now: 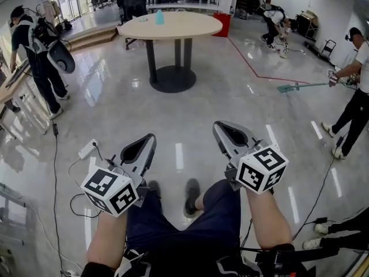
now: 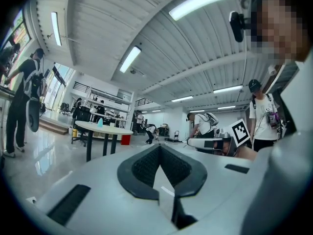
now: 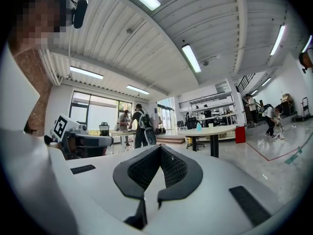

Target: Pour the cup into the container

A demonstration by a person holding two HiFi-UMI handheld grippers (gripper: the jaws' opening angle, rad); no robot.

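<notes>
Left tool (image 1: 151,137), right tool (image 1: 217,125) closed, empty; pale-blue cup (image 1: 159,17) upright on round table (image 1: 190,27).

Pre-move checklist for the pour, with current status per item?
1. Left gripper empty: ok, jaws together, nothing between.
2. Right gripper empty: ok, jaws together, nothing between.
3. Jaws open for a grasp: not ok, both shut.
4. Cup located: cannot tell; only a small blue item on the round table, too small to identify.
5. Container located: not ok, none in view.
6. Table in reach: not ok, it stands far off ahead.
</notes>
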